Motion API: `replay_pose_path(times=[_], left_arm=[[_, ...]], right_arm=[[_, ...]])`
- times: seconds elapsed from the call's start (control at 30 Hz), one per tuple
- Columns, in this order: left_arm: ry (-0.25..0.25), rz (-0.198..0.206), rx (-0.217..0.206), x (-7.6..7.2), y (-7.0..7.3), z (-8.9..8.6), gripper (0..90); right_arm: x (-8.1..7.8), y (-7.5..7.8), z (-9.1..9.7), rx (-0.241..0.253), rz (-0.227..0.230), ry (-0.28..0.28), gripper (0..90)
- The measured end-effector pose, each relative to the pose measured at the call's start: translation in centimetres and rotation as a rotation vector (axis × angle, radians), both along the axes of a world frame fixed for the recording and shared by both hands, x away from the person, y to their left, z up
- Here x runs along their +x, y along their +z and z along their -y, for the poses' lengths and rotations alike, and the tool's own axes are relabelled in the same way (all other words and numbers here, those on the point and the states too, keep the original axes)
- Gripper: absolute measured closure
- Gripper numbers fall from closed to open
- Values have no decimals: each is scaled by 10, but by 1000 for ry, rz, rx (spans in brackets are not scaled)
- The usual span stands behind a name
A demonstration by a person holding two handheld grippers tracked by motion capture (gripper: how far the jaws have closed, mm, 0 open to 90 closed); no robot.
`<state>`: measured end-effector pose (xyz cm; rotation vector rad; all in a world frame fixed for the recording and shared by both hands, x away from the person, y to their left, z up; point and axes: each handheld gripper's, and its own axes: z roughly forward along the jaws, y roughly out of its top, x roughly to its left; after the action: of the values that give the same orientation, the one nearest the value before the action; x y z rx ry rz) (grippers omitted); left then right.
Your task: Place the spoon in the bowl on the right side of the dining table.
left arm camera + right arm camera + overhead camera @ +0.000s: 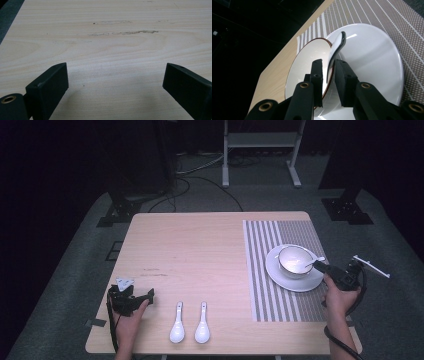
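Observation:
A white bowl [294,260] stands on a white plate [300,283] on the striped placemat [265,285] at the table's right. A white spoon [315,262] leans in the bowl with its handle over the right rim. My right gripper [319,266] reaches in from the right. In the right gripper view the spoon's handle [337,47] runs between the jaws of my right gripper [329,62], with a narrow gap at one pad, over the bowl [309,57] and the plate [374,57]. My left gripper [150,295] rests near the table's front left, and its jaws [116,75] stand wide open over bare wood.
Two more white spoons [177,322] [202,322] lie side by side near the front edge, bowls toward me. The wooden table [190,245] has bare room in its middle and back. A white stand [260,140] and cables sit on the floor beyond.

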<state>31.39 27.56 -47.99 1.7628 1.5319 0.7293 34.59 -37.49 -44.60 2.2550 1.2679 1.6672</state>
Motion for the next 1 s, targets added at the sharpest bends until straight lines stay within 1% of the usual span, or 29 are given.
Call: replay_pose_path(times=[0.03, 0.13, 0.4, 0.43, 0.47, 0.5, 0.53, 0.57, 0.63, 0.67, 0.77, 0.8, 0.9, 0.97, 1.0], left_arm=[[0, 0, -1, 0, 0, 0, 51], [1, -2, 1, 0, 0, 0, 51], [1, -5, 6, 0, 0, 0, 51], [1, -6, 7, 0, 0, 1, 51], [1, -6, 7, 0, 0, 1, 51], [1, -6, 8, 0, 0, 1, 51], [1, -6, 8, 0, 0, 1, 51], [0, -7, 10, 0, 0, 1, 51], [-1, -6, 8, 1, 0, 1, 51], [-1, -6, 8, 1, 0, 1, 51], [-3, -2, 10, 0, 0, 1, 51], [-3, -2, 10, 0, 0, 1, 51], [-3, -2, 10, 0, 0, 1, 51], [-3, -2, 9, 0, 0, 1, 51], [-3, -2, 10, 0, 0, 1, 51]], right_arm=[[-3, -2, 0, 12, 5, 2, 758], [-5, -2, 0, 18, 11, 5, 753], [-14, -1, -3, 17, 37, 38, 725], [-16, 0, -4, 13, 44, 47, 700], [-18, 0, -5, 12, 46, 53, 700], [-19, 0, -6, 6, 47, 60, 661], [-19, 0, -6, 6, 47, 60, 661], [-22, 0, -9, 0, 53, 80, 626], [-25, -1, -12, -1, 62, 95, 598], [-25, -1, -12, -1, 62, 95, 598], [-32, -3, -17, 3, 80, 124, 538], [-32, -3, -17, 3, 80, 124, 538], [-40, -4, -21, 10, 102, 145, 495], [-42, -4, -23, 10, 107, 148, 489], [-46, -4, -25, 15, 118, 161, 472]])
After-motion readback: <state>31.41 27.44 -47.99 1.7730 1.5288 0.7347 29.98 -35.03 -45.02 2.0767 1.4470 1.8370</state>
